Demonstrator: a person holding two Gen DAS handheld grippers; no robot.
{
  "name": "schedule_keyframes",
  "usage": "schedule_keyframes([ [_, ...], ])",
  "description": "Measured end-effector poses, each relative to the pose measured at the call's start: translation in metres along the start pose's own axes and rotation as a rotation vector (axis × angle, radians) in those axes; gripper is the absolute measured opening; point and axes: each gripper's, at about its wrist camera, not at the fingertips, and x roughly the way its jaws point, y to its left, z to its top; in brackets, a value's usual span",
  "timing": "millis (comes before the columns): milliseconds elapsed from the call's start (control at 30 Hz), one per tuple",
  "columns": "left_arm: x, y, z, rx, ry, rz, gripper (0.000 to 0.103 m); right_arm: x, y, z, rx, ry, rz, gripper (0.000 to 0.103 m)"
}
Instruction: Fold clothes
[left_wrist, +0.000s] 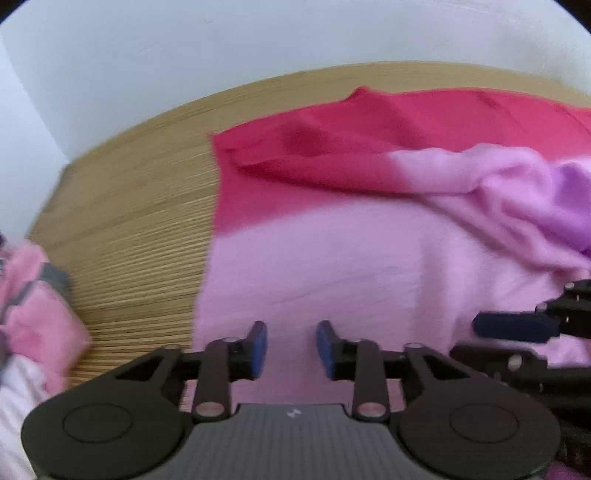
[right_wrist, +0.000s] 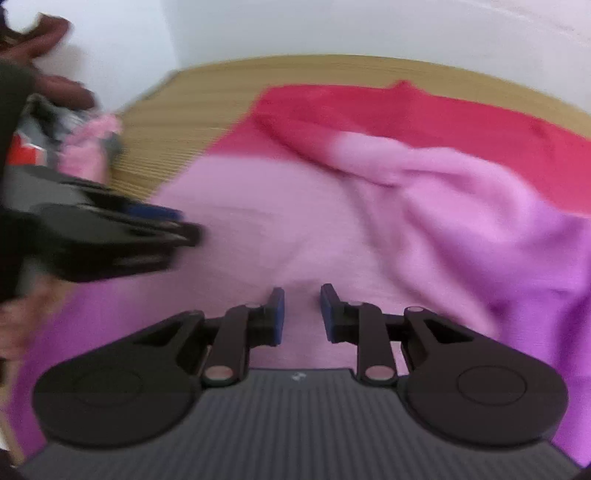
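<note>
Two grippers hover, jaws apart, over the garment

Both the left gripper (left_wrist: 291, 345) and right gripper (right_wrist: 302, 312) have jaws spread, pinching nothing. The red-to-pink-to-purple garment (left_wrist: 332, 266) lies rumpled across the wooden table (left_wrist: 140, 206), reaching toward its far edge; pink clothes (left_wrist: 33, 317) sit at its left edge

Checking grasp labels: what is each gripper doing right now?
Left gripper: open, nothing held, above the pink garment.
Right gripper: open, nothing held.
</note>
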Motion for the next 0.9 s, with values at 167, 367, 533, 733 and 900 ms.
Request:
schedule_keyframes([
  [167, 0.008, 0.029, -0.002, -0.013, 0.050, 0.132, 0.046, 0.023, 0.029, 0.009, -0.032, -0.014, 0.149, 0.025],
  [367, 0.009, 0.046, 0.004, -0.034, 0.068, 0.160, 0.041, 0.022, 0.028, 0.018, 0.006, 0.009, 0.201, 0.025],
  [533, 0.002, 0.040, 0.006, -0.034, -0.010, 0.066, 0.044, -0.013, 0.005, 0.003, 0.075, 0.016, 0.155, 0.025],
  [733, 0.020, 0.049, -0.004, 0.006, -0.019, 0.116, 0.050, -0.013, 0.041, -0.026, 0.005, 0.012, 0.094, 0.028],
  [900, -0.007, 0.076, -0.016, -0.102, -0.035, 0.052, 0.048, -0.045, 0.050, -0.025, 0.043, -0.031, 0.106, 0.026],
])
